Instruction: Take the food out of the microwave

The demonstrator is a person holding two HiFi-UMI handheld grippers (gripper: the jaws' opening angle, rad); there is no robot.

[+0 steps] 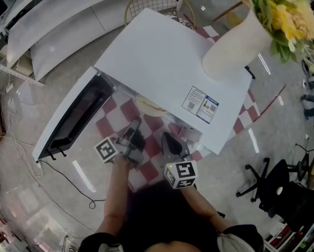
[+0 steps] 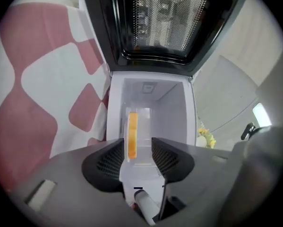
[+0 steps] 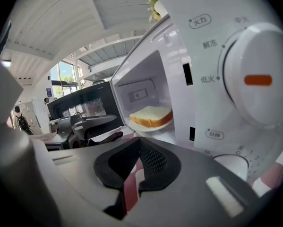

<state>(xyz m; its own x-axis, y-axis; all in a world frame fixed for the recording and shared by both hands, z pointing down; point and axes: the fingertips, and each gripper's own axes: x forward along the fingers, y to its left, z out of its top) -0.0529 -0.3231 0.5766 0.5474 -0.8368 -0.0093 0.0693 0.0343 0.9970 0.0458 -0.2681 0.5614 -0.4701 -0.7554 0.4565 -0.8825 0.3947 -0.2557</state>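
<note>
Head view looks steeply down on a white microwave (image 1: 162,72) standing on a red-and-white checked cloth (image 1: 120,109). At the far left its door (image 1: 75,114) is swung wide open.

Just right of the door, the left gripper (image 1: 134,124) points level at the mouth of the cavity, rolled onto its side. In the left gripper view its jaws stand wide apart and press on nothing. The bread slice (image 2: 132,134) shows edge-on in the gap between them, deeper inside the microwave. Whether the tips reach it cannot be told. In the head view the plate (image 1: 149,108) under the bread peeps out below the front edge of the microwave's top.

Next to the right, the right gripper (image 1: 167,138) sits before the control panel, tilted downward. In the right gripper view its jaws are closed tip to tip with nothing held, and only cloth shows beneath them. That view shows the bread lying flat on the white plate inside the cavity, left of a round dial (image 3: 257,79) with an orange mark.

At the right corner of the microwave's top stands a cream vase (image 1: 235,46) of yellow flowers. Farther right, on the floor, is a black office chair (image 1: 282,188).
</note>
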